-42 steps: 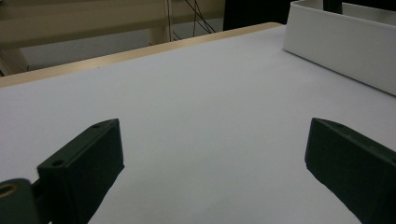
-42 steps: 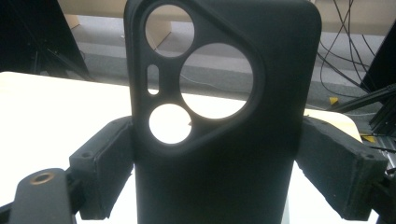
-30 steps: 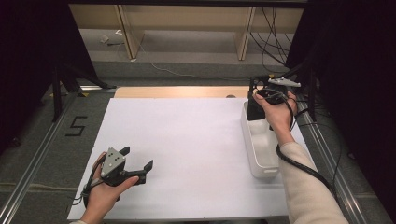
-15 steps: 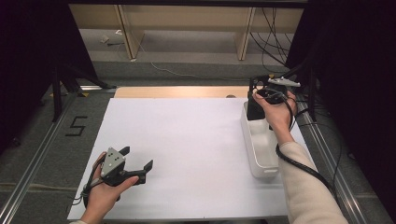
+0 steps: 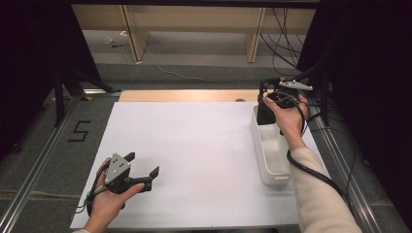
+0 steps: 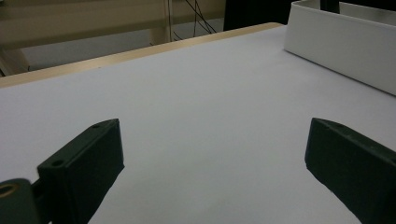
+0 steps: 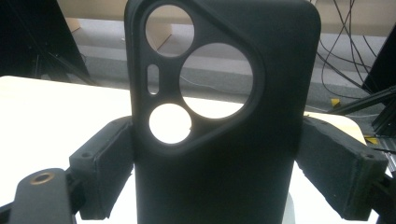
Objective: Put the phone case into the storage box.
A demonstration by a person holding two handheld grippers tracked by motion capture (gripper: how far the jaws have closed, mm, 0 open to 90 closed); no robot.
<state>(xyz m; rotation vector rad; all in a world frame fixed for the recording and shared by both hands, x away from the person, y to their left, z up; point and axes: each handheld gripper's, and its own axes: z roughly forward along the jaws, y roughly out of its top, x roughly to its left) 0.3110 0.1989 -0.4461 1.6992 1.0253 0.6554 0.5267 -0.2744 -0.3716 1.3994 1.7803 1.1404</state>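
At the far right of the bench (image 5: 194, 145), my right tool (image 5: 266, 112) clamps a black phone case (image 7: 224, 140) by both edges, upright over the far end of the white tray (image 5: 272, 167). My left tool (image 5: 143, 170) rests near left, wide open, holding nothing.

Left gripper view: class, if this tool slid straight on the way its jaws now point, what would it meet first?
Bare white table sheet lies ahead of the open left tool. Beyond that comes the pale wooden table edge. The white plastic bin sits off to the right, probably just outside the line, though depth is hard to judge.
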